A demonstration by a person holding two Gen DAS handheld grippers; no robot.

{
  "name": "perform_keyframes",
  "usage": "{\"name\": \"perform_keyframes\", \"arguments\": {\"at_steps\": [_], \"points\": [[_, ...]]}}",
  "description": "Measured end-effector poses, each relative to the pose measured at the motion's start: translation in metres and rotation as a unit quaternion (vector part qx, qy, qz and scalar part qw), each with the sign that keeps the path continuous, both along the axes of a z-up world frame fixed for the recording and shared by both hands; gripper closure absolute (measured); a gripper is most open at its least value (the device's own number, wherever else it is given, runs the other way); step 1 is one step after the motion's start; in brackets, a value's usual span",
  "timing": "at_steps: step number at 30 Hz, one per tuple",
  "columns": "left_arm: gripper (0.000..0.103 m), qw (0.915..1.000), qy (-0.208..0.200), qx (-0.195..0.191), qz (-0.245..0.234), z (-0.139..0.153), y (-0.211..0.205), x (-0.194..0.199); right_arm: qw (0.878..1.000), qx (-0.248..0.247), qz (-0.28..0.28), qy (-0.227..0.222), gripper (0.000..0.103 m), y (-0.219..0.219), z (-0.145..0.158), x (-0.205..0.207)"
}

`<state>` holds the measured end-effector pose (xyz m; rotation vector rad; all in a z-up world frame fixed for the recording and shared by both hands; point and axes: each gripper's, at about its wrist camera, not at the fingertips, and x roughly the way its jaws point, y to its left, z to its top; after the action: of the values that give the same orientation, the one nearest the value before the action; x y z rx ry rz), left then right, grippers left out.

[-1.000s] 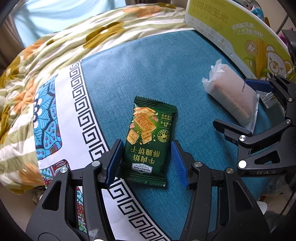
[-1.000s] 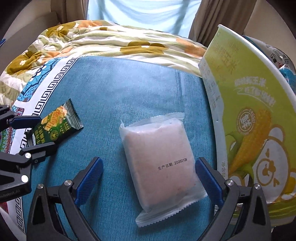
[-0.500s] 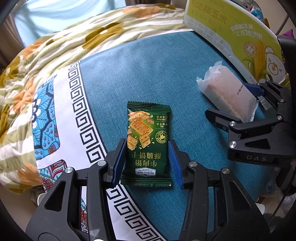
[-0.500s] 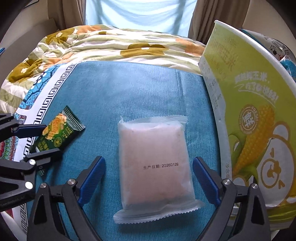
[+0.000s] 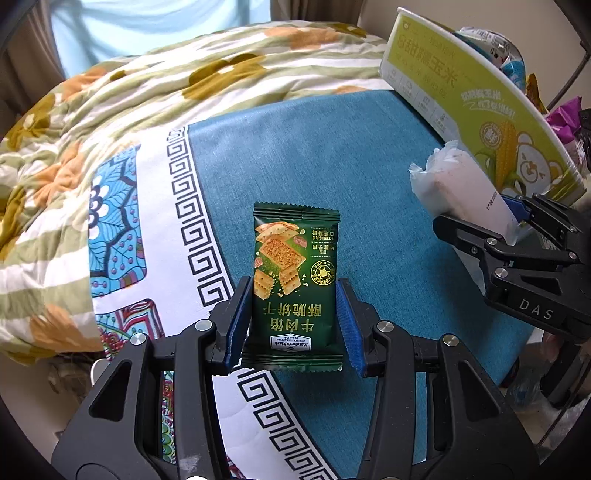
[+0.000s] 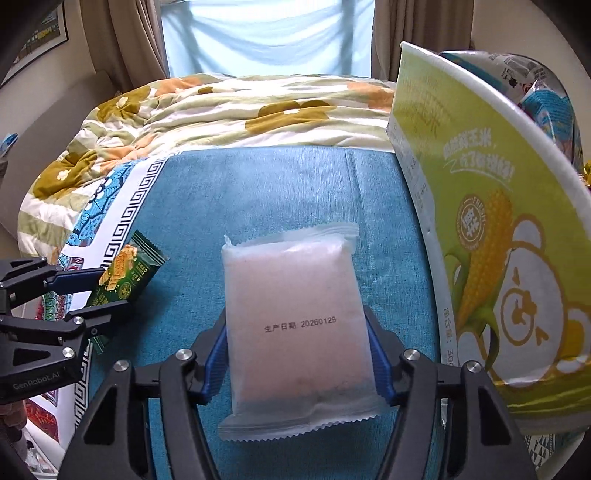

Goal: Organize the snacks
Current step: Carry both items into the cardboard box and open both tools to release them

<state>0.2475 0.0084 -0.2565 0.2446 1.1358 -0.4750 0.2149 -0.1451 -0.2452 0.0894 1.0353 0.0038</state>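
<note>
My left gripper (image 5: pixel 293 325) is clamped on the green cracker packet (image 5: pixel 295 288), just above the teal cloth (image 5: pixel 332 155). My right gripper (image 6: pixel 295 354) has just been closing and now pinches the frosted pink snack pack (image 6: pixel 295 321). I should lift both level, squeezing gently, toward the corn box (image 6: pixel 498 240).

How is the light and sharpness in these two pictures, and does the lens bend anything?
Left wrist view: soft daylight, green cracker packet sharp, print readable; the fisheye curves the corn box and darkens the corners. Right wrist view: the bright window washes out, the frosted pink packet stays sharp with its date legible, and the box edge bows strongly.
</note>
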Motion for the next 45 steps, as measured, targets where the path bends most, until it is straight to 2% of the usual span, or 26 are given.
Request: {"name": "perform_keyframes", "arguments": {"at_steps": [4,9,15,19,26,31,35,36,37,38,39,45], "points": [[0.062,0.9997,-0.018,-0.014,0.006,0.035,-0.001,-0.006,0.999,0.024,-0.011,-0.018,0.044,0.0,0.028,-0.012],[0.062,0.9982,-0.049,-0.035,0.002,0.089,-0.019,-0.012,0.998,0.037,-0.015,-0.052,0.044,-0.011,0.079,-0.03],[0.062,0.994,-0.09,-0.061,-0.015,0.149,-0.076,-0.021,0.994,0.035,-0.04,-0.091,0.044,-0.058,0.138,-0.049],[0.062,0.9909,-0.101,-0.087,-0.018,0.175,-0.128,-0.028,0.993,0.019,-0.052,-0.109,0.044,-0.104,0.165,-0.06],[0.062,0.9895,-0.088,-0.114,-0.013,0.181,-0.228,-0.027,0.992,0.009,-0.065,-0.111,0.044,-0.192,0.186,-0.071],[0.062,0.9927,-0.065,-0.101,-0.005,0.16,-0.287,-0.015,0.992,0.01,-0.058,-0.111,0.044,-0.246,0.186,-0.071],[0.061,0.9946,-0.053,-0.088,0.018,0.145,-0.31,-0.012,0.993,0.021,-0.048,-0.105,0.044,-0.276,0.182,-0.066],[0.051,0.9949,-0.051,-0.083,0.026,0.143,-0.312,-0.013,0.993,0.024,-0.043,-0.103,0.044,-0.281,0.18,-0.065],[0.024,0.9952,-0.05,-0.077,0.035,0.141,-0.314,-0.013,0.994,0.027,-0.037,-0.101,0.044,-0.288,0.179,-0.063],[0.009,0.9949,-0.053,-0.074,0.044,0.139,-0.314,-0.015,0.994,0.03,-0.032,-0.098,0.044,-0.292,0.177,-0.061],[0.001,0.9937,-0.062,-0.077,0.053,0.14,-0.311,-0.019,0.994,0.034,-0.026,-0.097,0.044,-0.295,0.175,-0.06],[0.001,0.9931,-0.067,-0.055,0.079,0.138,-0.291,-0.032,0.994,0.06,-0.001,-0.096,0.044,-0.299,0.167,-0.049]]}}
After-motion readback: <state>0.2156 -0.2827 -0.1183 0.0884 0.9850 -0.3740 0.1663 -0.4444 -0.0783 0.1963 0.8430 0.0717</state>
